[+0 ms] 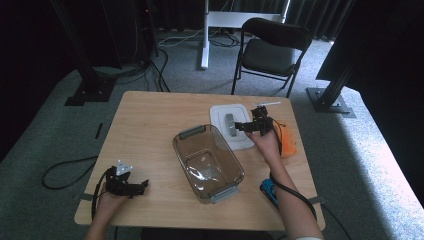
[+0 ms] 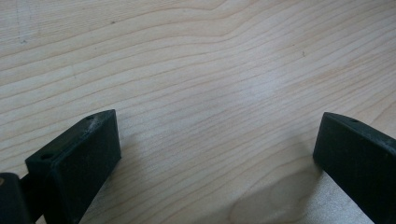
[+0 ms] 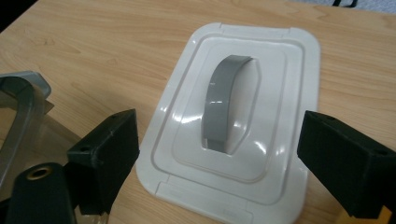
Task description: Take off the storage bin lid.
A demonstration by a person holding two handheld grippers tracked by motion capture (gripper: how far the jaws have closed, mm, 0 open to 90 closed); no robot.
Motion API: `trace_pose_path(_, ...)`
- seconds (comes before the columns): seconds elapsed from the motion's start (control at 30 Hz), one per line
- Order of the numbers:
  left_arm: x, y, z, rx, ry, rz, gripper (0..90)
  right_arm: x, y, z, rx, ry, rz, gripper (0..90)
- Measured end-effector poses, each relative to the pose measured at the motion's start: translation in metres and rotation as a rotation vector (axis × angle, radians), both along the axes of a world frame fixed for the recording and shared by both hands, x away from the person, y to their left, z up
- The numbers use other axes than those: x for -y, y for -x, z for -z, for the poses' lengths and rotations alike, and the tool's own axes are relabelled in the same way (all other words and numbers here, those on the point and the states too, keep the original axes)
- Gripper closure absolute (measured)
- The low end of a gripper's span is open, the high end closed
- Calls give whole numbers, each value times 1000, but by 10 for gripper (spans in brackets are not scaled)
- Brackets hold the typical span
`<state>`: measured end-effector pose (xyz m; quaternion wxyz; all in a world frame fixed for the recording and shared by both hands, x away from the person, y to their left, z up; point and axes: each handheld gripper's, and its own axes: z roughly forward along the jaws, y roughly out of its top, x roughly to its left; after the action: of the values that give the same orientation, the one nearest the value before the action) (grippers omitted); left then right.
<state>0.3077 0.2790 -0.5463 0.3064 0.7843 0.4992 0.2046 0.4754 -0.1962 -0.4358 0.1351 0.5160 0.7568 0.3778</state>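
A clear plastic container (image 1: 207, 162) with grey latches stands open in the middle of the wooden table (image 1: 150, 120). Behind it to the right lies its white lid (image 1: 222, 114) (image 3: 280, 93), flat, with a grey arched handle (image 3: 224, 102) on top. My right gripper (image 1: 241, 126) (image 3: 219, 128) hovers just above the lid, jaws wide apart on either side of the handle and touching nothing. My left gripper (image 1: 141, 185) (image 2: 218, 123) rests low over bare wood near the front left edge, open and empty.
An orange object (image 1: 288, 141) lies by the right hand near the table's right edge. A blue item (image 1: 268, 190) sits by the right forearm at the front. A black folding chair (image 1: 272, 47) stands beyond the table.
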Motion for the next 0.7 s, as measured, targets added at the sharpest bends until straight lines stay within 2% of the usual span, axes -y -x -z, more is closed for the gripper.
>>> trace_pose_path(0.17,0,0,0,0,0,1,12,6,5,-4,9,-4,-5,130)
trace_pose_path(0.27,0,0,0,0,0,3,12,14,10,-9,19,-26,4,130)
trace_pose_path(0.7,0,0,0,0,0,5,12,37,37,-19,81,-41,16,135)
